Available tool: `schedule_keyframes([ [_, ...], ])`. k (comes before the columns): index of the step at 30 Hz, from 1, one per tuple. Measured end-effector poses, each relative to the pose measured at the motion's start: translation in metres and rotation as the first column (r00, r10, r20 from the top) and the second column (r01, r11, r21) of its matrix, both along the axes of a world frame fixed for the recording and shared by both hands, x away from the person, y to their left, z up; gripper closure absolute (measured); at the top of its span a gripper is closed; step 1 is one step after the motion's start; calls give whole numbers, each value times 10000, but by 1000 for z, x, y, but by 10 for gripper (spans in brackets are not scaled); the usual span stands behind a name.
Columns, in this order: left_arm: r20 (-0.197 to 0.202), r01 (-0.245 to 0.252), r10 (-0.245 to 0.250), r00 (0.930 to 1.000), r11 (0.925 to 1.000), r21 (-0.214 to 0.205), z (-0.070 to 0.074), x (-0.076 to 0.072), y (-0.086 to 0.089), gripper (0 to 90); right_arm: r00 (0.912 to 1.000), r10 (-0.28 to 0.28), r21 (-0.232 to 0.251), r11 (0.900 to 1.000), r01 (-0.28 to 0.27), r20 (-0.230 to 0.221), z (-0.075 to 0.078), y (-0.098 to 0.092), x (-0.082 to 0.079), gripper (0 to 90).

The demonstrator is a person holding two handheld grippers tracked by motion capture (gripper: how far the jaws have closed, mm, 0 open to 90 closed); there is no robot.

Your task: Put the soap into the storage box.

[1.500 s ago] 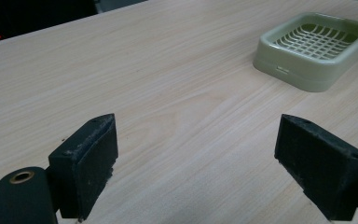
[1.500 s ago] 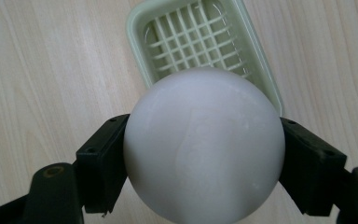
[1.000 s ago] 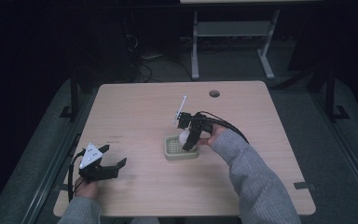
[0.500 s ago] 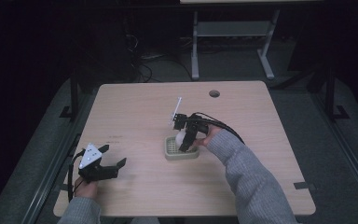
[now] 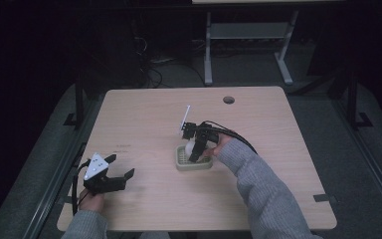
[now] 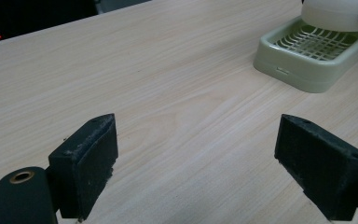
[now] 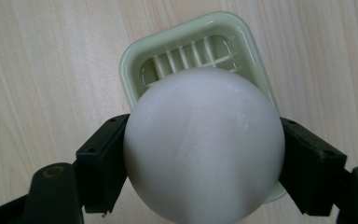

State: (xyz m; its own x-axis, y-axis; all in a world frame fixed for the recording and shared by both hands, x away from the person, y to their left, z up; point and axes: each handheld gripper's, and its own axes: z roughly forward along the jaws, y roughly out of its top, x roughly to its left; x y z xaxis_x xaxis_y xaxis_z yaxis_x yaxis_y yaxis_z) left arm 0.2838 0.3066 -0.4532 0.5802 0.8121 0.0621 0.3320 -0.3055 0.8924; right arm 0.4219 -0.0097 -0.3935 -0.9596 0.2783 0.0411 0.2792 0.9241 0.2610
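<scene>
**Slip risk: round white object clamped over a small slatted tray**

Tray (image 5: 194, 162) sits near the middle of the wooden table (image 5: 144, 114), pale green, with a slatted floor and raised rim. The right gripper (image 5: 197, 149) hangs directly above it, its 2 black jaws pressed against opposite sides of a smooth, rounded white object (image 7: 204, 145). In the right gripper view that object covers most of the tray, with only the far slats and rim showing past it. Whether it already touches the slats I cannot tell; in the left gripper view its underside appears just above the tray's far edge.

The left gripper (image 5: 105, 178) rests at the near left of the table, well apart from the tray, jaws spread wide and holding nothing.

My judgement on the hazards:

1. The object's surface is smooth and curved, and the jaws meet it only at 2 narrow patches. A slight twist of the hand could let it rotate or squirt out.
2. The object looks nearly as wide as the tray's opening. Released off centre, it could catch the rim, tip, and roll onto the table.
3. The tray looks light and nothing steadies it. A sideways nudge from a jaw could slide it.
</scene>
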Motion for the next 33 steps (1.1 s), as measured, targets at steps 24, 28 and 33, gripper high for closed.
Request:
schedule_keyframes([
  [24, -23, 7, -7, 10000, 10000, 27, 0, 0, 1, 128, 9997, 150, -362, 9992, -143, 194, -13, 9, 4, 237],
  [28, -31, 14, -14, 10000, 10000, 29, 1, -1, 1, 128, 9997, 170, -353, 9992, -163, 202, -14, 10, 4, 237],
  [33, -26, 11, -11, 10000, 10000, 14, 1, -1, 1, 128, 9995, 195, -381, 9991, -186, 230, -16, 11, 4, 237],
])
